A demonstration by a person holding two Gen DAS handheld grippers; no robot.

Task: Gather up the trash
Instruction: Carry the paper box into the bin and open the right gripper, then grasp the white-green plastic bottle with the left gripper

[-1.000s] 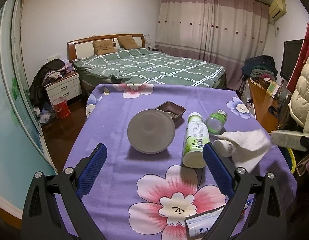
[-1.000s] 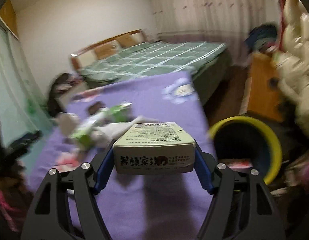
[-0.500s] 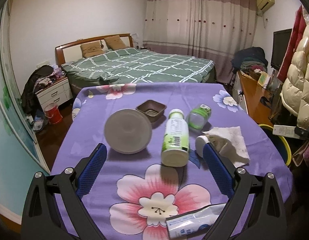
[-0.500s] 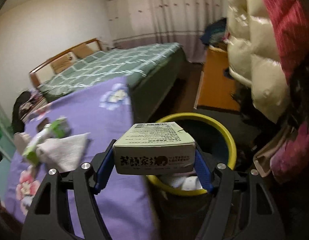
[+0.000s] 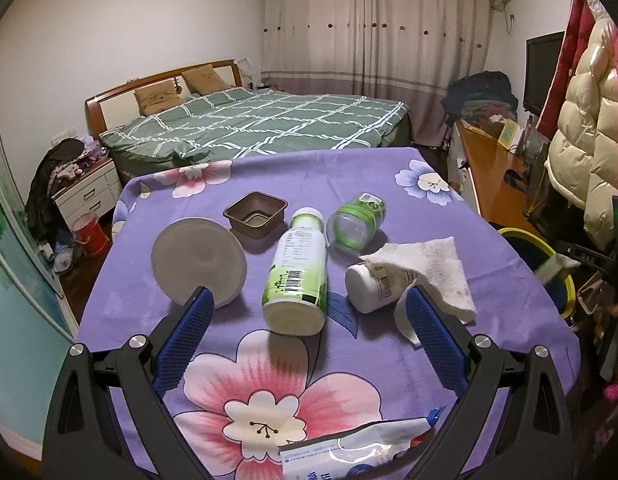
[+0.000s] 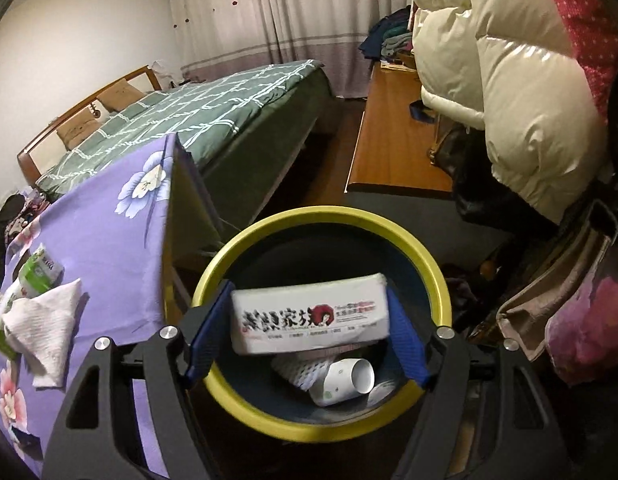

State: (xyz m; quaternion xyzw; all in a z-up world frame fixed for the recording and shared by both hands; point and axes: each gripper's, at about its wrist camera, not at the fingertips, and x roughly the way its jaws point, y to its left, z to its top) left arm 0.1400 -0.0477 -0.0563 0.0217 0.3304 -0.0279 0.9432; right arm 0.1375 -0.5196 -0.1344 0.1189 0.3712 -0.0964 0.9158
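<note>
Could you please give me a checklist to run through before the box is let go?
1. Box over the bin opening: ok.
2. Right gripper grip: cannot tell; the box is tilted and blurred.
3. Room in the bin: ok; a paper cup lies low inside.
4. Left gripper open and empty: ok.
5. Table free of trash: not ok; bottle and tissue are on it.

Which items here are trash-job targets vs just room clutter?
Job:
box, between the open right gripper fingers over the bin
tall bottle
green bottle
white jar
tissue
brown tray
round lid
wrapper
left gripper, open, empty

Lying about:
bed
coat
nightstand
TV
</note>
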